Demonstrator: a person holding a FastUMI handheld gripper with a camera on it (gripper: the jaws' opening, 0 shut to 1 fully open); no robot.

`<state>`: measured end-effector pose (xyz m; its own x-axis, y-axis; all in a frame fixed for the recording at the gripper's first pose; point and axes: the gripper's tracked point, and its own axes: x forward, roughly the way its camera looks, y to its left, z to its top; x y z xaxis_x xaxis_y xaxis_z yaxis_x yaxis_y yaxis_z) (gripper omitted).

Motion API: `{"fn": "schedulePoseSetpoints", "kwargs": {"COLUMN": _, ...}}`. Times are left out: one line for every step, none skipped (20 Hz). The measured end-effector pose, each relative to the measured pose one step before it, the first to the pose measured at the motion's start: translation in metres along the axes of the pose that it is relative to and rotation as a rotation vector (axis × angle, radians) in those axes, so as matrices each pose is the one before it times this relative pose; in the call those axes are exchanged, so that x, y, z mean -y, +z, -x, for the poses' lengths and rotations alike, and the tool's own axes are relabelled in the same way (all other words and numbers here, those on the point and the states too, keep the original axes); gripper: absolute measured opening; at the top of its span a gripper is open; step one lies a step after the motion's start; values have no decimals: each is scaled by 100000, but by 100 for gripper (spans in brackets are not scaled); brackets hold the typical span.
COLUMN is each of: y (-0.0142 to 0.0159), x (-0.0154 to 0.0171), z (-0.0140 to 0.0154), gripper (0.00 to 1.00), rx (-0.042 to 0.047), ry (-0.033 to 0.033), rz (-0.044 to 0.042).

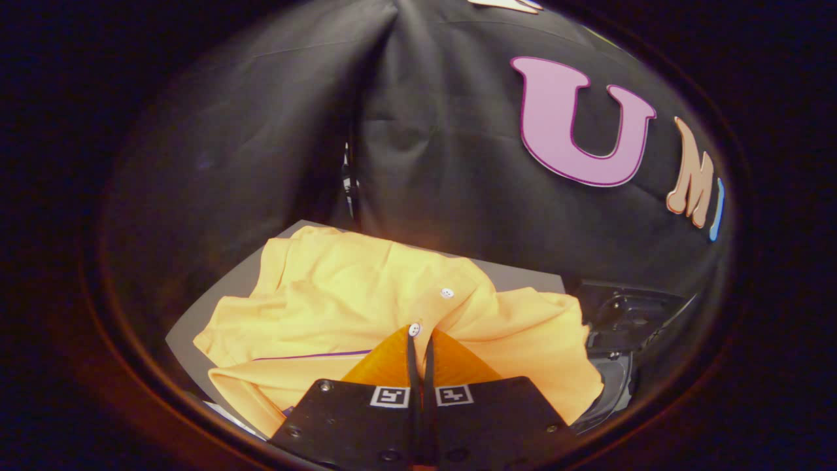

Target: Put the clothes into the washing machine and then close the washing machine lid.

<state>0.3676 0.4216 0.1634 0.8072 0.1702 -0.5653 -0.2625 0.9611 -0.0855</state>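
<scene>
Hand-held gripper has its fingers drawn together, tips at the button placket of the yellow shirt — whether cloth is pinched there I cannot tell — which lies crumpled on the grey bench, likely light, soft and floppy, best gripped at a bunched fold.

Grey tabletop: crumpled yellow shirt lies flat, covers most of surface.
</scene>
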Motion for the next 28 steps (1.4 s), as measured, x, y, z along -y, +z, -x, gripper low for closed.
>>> {"fn": "schedulePoseSetpoints", "kwargs": {"y": -301, "x": 989, "z": 212, "gripper": 0, "rx": -116, "ry": -854, "rz": -768}}
{"fn": "schedulePoseSetpoints", "kwargs": {"y": -242, "x": 1071, "z": 206, "gripper": 1, "rx": -156, "ry": -1186, "rz": -823}}
{"fn": "schedulePoseSetpoints", "kwargs": {"y": -317, "x": 1264, "z": 348, "gripper": 1, "rx": 23, "ry": -1500, "rz": -578}}
{"fn": "schedulePoseSetpoints", "kwargs": {"y": -156, "x": 1223, "z": 265, "gripper": 1, "rx": 77, "ry": -1785, "rz": -423}}
{"fn": "schedulePoseSetpoints", "kwargs": {"y": -230, "x": 1284, "z": 275, "gripper": 1, "rx": 98, "ry": -2074, "rz": -482}}
{"fn": "schedulePoseSetpoints", "kwargs": {"y": -230, "x": 1475, "z": 235, "gripper": 0, "rx": 47, "ry": -1994, "rz": -168}}
{"fn": "schedulePoseSetpoints", "kwargs": {"y": -226, "x": 1490, "z": 183, "gripper": 0, "rx": 250, "ry": -1958, "rz": -454}}
{"fn": "schedulePoseSetpoints", "kwargs": {"y": -48, "x": 1584, "z": 380, "gripper": 0, "rx": 691, "ry": -2206, "rz": -1042}}
{"fn": "schedulePoseSetpoints", "kwargs": {"y": -135, "x": 1495, "z": 91, "gripper": 0, "rx": 662, "ry": -1985, "rz": -1626}}
{"fn": "schedulePoseSetpoints", "kwargs": {"y": -263, "x": 1761, "z": 161, "gripper": 0, "rx": 576, "ry": -1680, "rz": -2438}}
{"fn": "schedulePoseSetpoints", "kwargs": {"y": -257, "x": 1334, "z": 35, "gripper": 0, "rx": 623, "ry": -965, "rz": -2237}}
{"fn": "schedulePoseSetpoints", "kwargs": {"y": -226, "x": 1147, "z": -47, "gripper": 0, "rx": 415, "ry": -1179, "rz": -1411}}
{"fn": "schedulePoseSetpoints", "kwargs": {"y": -194, "x": 1376, "z": -90, "gripper": 0, "rx": 306, "ry": -1716, "rz": -925}}
{"fn": "schedulePoseSetpoints", "kwargs": {"y": -136, "x": 1074, "z": 193, "gripper": 0, "rx": 695, "ry": -1893, "rz": -988}}
{"fn": "schedulePoseSetpoints", "kwargs": {"y": -318, "x": 1401, "z": -95, "gripper": 0, "rx": 537, "ry": -2094, "rz": -1092}}
{"fn": "schedulePoseSetpoints", "kwargs": {"y": -314, "x": 1398, "z": -170, "gripper": 0, "rx": -59, "ry": -2090, "rz": -930}}
{"fn": "schedulePoseSetpoints", "kwargs": {"y": -289, "x": 1191, "z": -187, "gripper": 0, "rx": -42, "ry": -1984, "rz": -355}}
{"fn": "schedulePoseSetpoints", "kwargs": {"y": -225, "x": 1321, "z": -192, "gripper": 0, "rx": -126, "ry": -2161, "rz": -33}}
{"fn": "schedulePoseSetpoints", "kwargs": {"y": -419, "x": 1140, "z": -201, "gripper": 0, "rx": -616, "ry": -1921, "rz": -134}}
{"fn": "schedulePoseSetpoints", "kwargs": {"y": -439, "x": 928, "z": -155, "gripper": 0, "rx": -32, "ry": -1376, "rz": -751}}
{"fn": "schedulePoseSetpoints", "kwargs": {"y": -341, "x": 813, "z": -272, "gripper": 0, "rx": -104, "ry": -1108, "rz": -1372}}
{"fn": "schedulePoseSetpoints", "kwargs": {"y": -205, "x": 800, "z": -153, "gripper": 0, "rx": 12, "ry": -853, "rz": -1677}}
{"fn": "schedulePoseSetpoints", "kwargs": {"y": -88, "x": 802, "z": -255, "gripper": 0, "rx": 379, "ry": -1139, "rz": -1780}}
{"fn": "schedulePoseSetpoints", "kwargs": {"y": -130, "x": 691, "z": -325, "gripper": 0, "rx": 328, "ry": -278, "rz": -1743}}
{"fn": "schedulePoseSetpoints", "kwargs": {"y": -130, "x": 315, "z": -387, "gripper": 0, "rx": -154, "ry": 507, "rz": -2070}}
{"fn": "schedulePoseSetpoints", "kwargs": {"y": -632, "x": 121, "z": -476, "gripper": 0, "rx": -1016, "ry": 249, "rz": -1680}}
{"fn": "schedulePoseSetpoints", "kwargs": {"y": -1034, "x": 444, "z": -506, "gripper": 1, "rx": -3509, "ry": -1109, "rz": -84}}
{"fn": "schedulePoseSetpoints", "kwargs": {"y": -965, "x": 753, "z": 254, "gripper": 8, "rx": -2580, "ry": -1338, "rz": 1067}}
